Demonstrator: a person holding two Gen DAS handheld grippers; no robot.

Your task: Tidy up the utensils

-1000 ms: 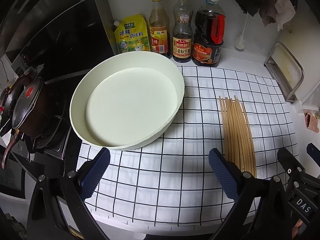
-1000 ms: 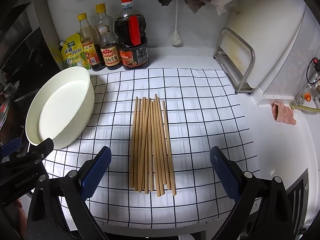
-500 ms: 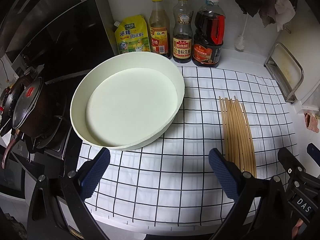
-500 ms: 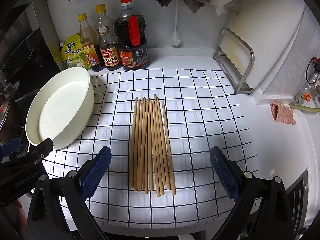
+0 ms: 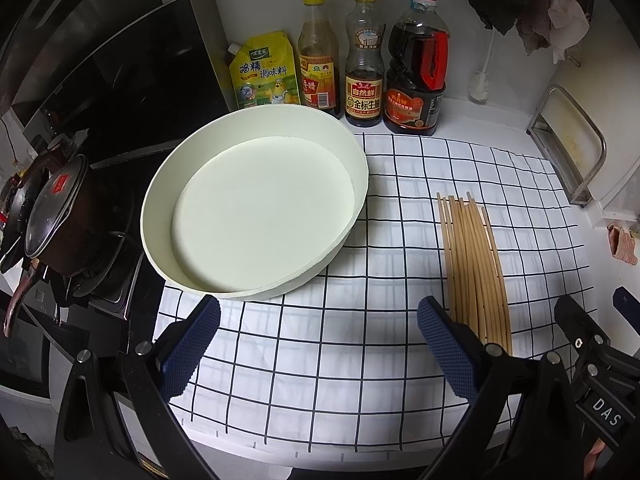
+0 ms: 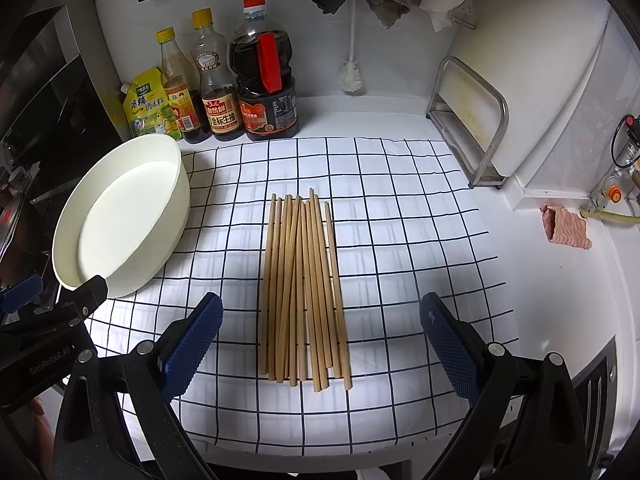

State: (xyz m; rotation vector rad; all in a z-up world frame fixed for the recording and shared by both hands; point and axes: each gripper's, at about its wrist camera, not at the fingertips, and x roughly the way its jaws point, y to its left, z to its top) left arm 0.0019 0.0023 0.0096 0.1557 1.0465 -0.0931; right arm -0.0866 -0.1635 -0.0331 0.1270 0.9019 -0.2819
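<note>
Several wooden chopsticks [image 6: 304, 288] lie side by side on a white checked cloth [image 6: 400, 220]; they also show in the left wrist view [image 5: 474, 264]. An empty cream round tray [image 5: 256, 216] stands on the cloth's left part, and shows in the right wrist view [image 6: 120, 216]. My right gripper [image 6: 320, 344] is open and empty, hovering just short of the chopsticks' near ends. My left gripper [image 5: 318, 344] is open and empty, in front of the tray and left of the chopsticks.
Three sauce bottles [image 5: 362, 60] and a yellow seasoning pouch [image 5: 262, 72] stand against the back wall. A stove with a dark pot [image 5: 56, 220] is at left. A metal rack [image 6: 472, 120] and a pink rag [image 6: 566, 228] are at right.
</note>
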